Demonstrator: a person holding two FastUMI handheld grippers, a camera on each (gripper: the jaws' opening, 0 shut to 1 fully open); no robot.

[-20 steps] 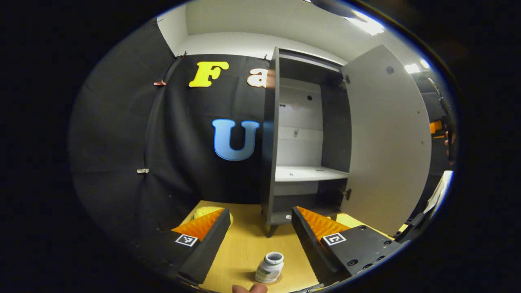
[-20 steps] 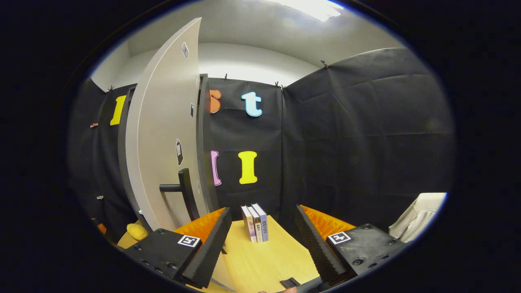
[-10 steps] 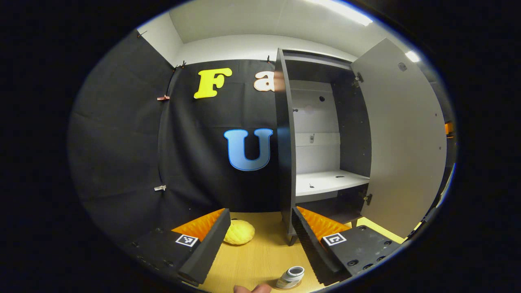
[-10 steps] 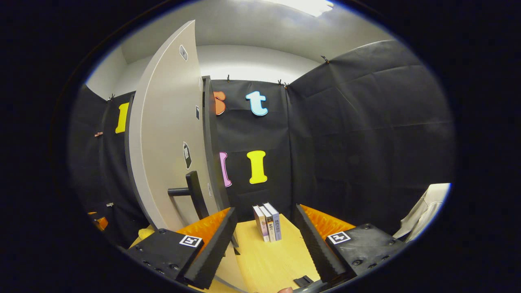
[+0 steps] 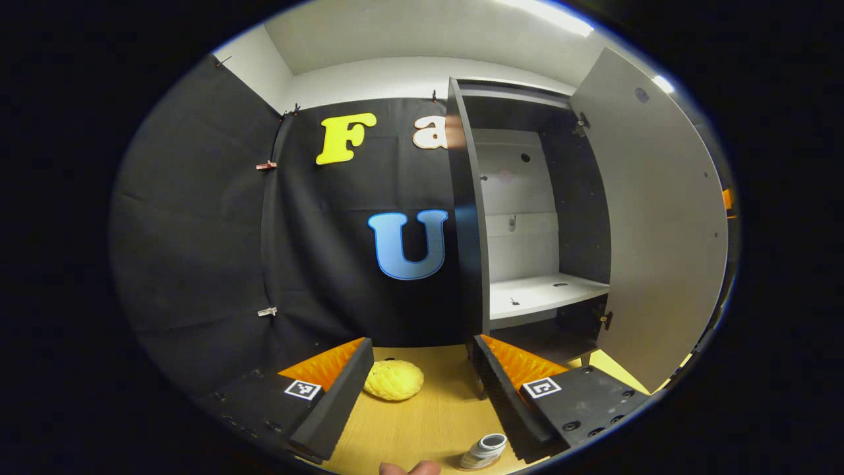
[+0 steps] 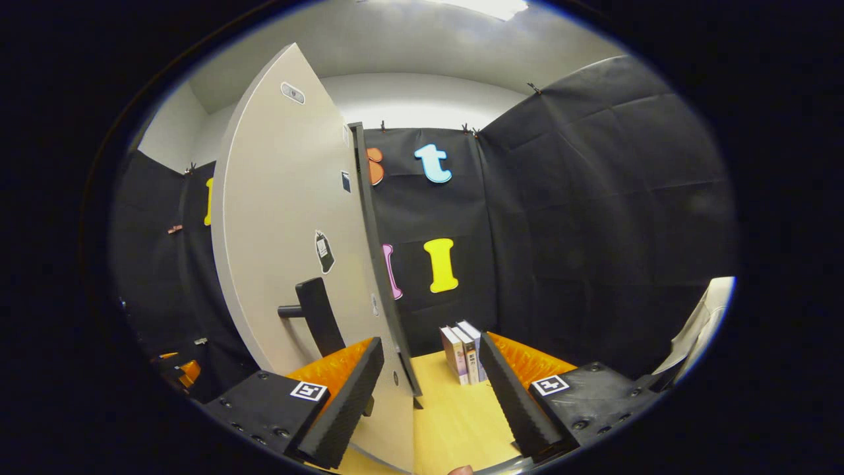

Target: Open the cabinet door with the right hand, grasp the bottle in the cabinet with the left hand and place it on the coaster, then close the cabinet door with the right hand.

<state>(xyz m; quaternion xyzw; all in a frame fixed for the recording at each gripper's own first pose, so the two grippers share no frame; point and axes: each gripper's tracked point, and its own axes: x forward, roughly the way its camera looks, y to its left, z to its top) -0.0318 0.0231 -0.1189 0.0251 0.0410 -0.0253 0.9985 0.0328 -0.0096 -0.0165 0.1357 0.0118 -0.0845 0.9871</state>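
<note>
1. The left tool (image 5: 422, 382) is spread wide and holds nothing; it hangs above the table (image 5: 422, 415).
2. The bottle (image 5: 484, 451) stands on the table just beside the left tool's right finger, outside the cabinet (image 5: 521, 218).
3. The right tool (image 6: 428, 389) is likewise spread wide and empty, near the open cabinet door (image 6: 283, 231) and its black handle (image 6: 315, 315).

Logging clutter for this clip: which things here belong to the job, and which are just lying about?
Job:
bottle, near the table's front edge
cabinet
cabinet door, open
door handle
left gripper, open
right gripper, open

Lying about:
yellow lumpy object
books, upright on the table
</note>
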